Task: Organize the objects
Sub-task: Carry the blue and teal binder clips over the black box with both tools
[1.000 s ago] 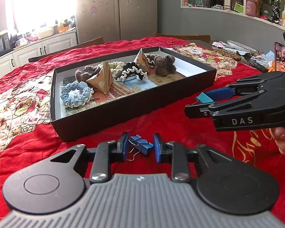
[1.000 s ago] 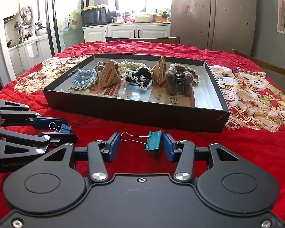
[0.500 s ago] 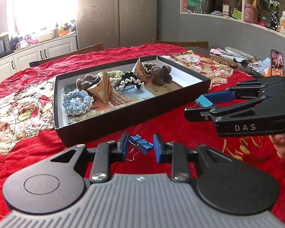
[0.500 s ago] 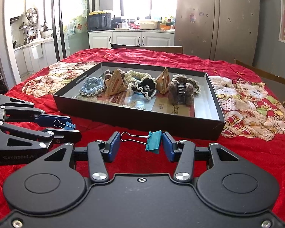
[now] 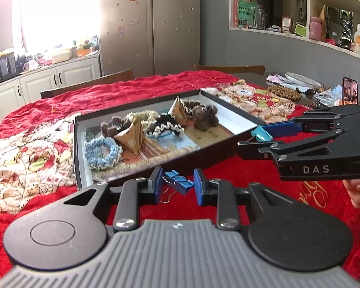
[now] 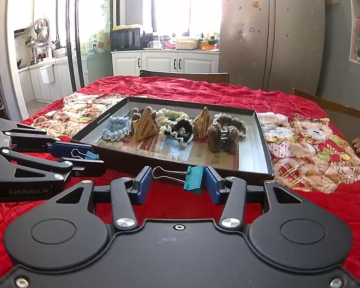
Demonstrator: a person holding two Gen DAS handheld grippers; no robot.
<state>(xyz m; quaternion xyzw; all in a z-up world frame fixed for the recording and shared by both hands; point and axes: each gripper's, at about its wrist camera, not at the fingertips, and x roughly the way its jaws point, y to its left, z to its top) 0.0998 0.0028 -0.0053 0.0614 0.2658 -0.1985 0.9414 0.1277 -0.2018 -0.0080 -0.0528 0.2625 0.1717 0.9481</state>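
My left gripper [image 5: 176, 184] is shut on a blue binder clip [image 5: 178, 182] and holds it above the red cloth, just in front of the black tray [image 5: 77, 144]. My right gripper [image 6: 178, 183] is shut on a teal binder clip [image 6: 194, 178] with its wire handle pointing left. Both grippers are side by side before the tray's near wall [image 6: 180, 162]. The left gripper shows in the right wrist view [image 6: 84, 159], the right gripper in the left wrist view [image 5: 254, 141]. The tray holds scrunchies and two triangular wooden dividers.
A blue scrunchie [image 5: 102, 152], black-and-white scrunchie [image 5: 166, 127] and brown fuzzy clip [image 6: 222, 136] lie in the tray. A patterned cloth [image 6: 312, 148] lies right of it. A phone [image 5: 350, 93] and plate [image 5: 300, 79] stand at the far right. Chairs flank the table.
Both grippers have risen and drawn a little closer to the tray's near wall, each still holding its clip. The tray's contents have not moved.
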